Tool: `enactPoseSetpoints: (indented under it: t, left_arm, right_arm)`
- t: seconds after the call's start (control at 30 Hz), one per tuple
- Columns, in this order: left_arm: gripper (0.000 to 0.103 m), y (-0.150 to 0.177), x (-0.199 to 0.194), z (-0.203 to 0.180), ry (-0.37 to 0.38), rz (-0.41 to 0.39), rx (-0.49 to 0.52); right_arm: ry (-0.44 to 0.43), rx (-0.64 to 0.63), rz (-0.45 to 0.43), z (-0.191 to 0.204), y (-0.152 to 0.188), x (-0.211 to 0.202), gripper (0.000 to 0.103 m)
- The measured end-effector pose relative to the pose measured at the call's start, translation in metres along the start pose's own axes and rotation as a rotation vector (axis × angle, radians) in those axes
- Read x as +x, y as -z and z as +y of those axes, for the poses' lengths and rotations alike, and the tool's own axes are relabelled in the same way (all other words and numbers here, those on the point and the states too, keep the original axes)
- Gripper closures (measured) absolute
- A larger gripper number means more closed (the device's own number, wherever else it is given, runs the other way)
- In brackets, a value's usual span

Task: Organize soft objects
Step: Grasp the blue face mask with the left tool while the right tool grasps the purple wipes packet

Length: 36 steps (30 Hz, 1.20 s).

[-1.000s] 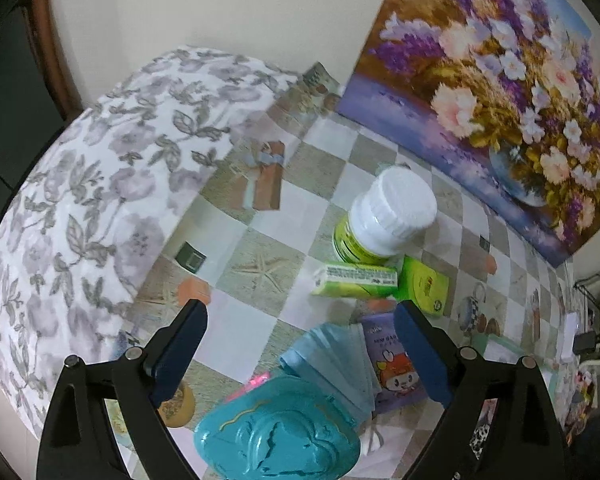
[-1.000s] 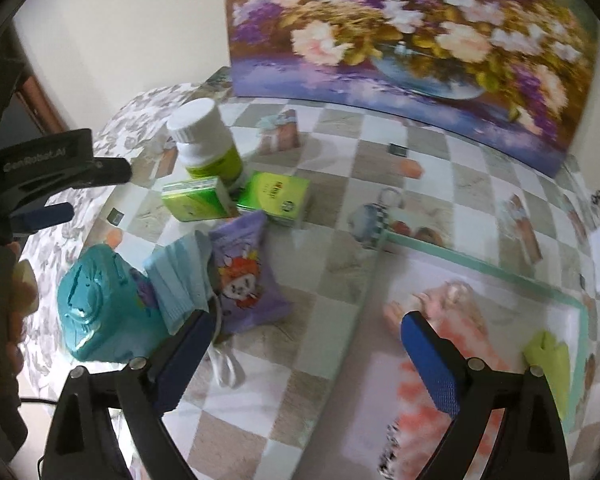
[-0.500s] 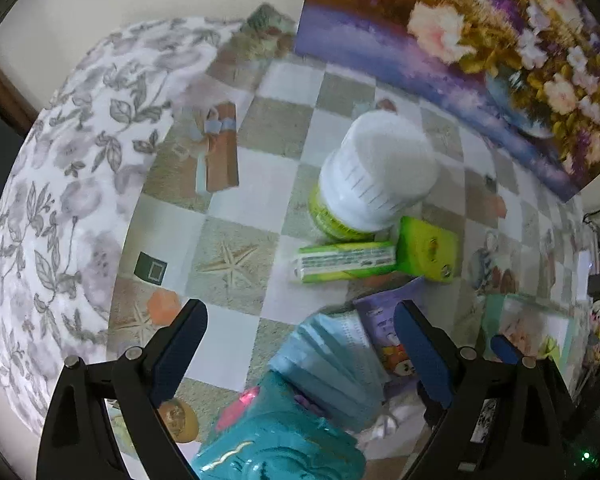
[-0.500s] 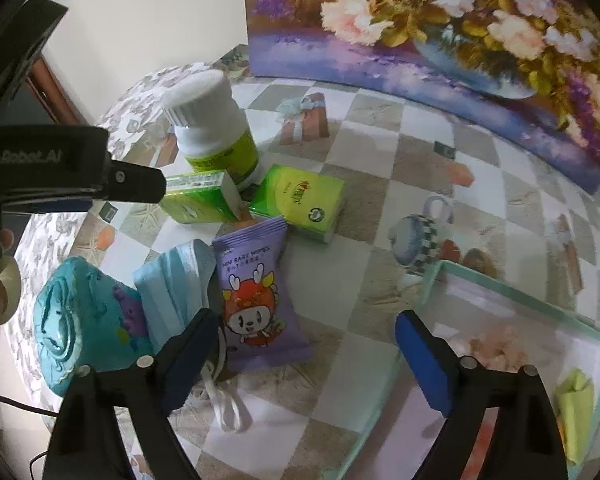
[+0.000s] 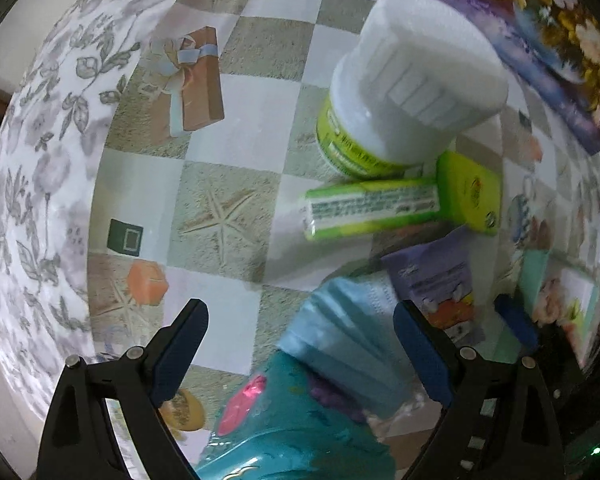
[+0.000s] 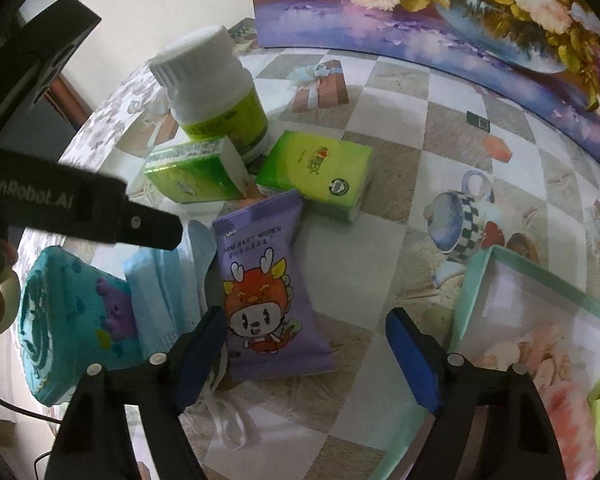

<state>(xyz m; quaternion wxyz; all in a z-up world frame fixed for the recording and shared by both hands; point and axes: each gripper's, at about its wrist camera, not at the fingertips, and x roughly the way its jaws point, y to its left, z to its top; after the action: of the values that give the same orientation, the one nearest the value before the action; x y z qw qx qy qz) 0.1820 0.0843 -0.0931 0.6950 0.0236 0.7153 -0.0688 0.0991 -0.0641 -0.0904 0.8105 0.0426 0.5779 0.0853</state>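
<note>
1. The bench [image 6: 384, 248], under a checked cloth, is crowded at its left end; a mint tray [image 6: 476, 292] is seen at the right, likely the place for soft things.
2. A white bottle [image 6: 208, 92] stands behind the pile and is best left untouched.
3. The purple wipes pack [image 6: 264, 284] lies flat, its lower end between the right gripper [image 6: 300, 354] fingers, which have just been closing but are not yet pressed on it; they should be lowered squarely so the blue mask [image 6: 164, 288] beside it is not snagged.
4. The left gripper [image 5: 300, 344] fingers are apart above the mask.
</note>
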Motion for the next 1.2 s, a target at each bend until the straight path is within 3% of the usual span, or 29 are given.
enactPoseSetpoints:
  t: [0.27,0.4,0.5,0.9,1.2]
  left_arm:
    - [0.009,0.001,-0.003,-0.006,-0.007,0.028,0.03]
    - [0.011,-0.003,0.0,-0.023,-0.044,0.05,0.069]
    - [0.018,-0.006,0.004,-0.035,-0.047,0.073,0.084]
    - [0.02,-0.015,0.03,-0.074,-0.105,0.127,0.137]
    - [0.052,-0.012,0.028,-0.105,-0.146,0.098,0.172]
  right_arm:
    - [-0.023,-0.003,0.007,0.004,0.001,0.003,0.027]
    - [-0.049,0.003,0.008,-0.002,0.002,0.001,0.038]
    - [-0.059,0.008,0.007,-0.005,0.003,-0.001,0.047]
    - [-0.039,0.066,0.009,-0.029,0.006,-0.007,0.049]
    - [-0.042,0.063,0.012,-0.033,0.006,-0.009,0.05]
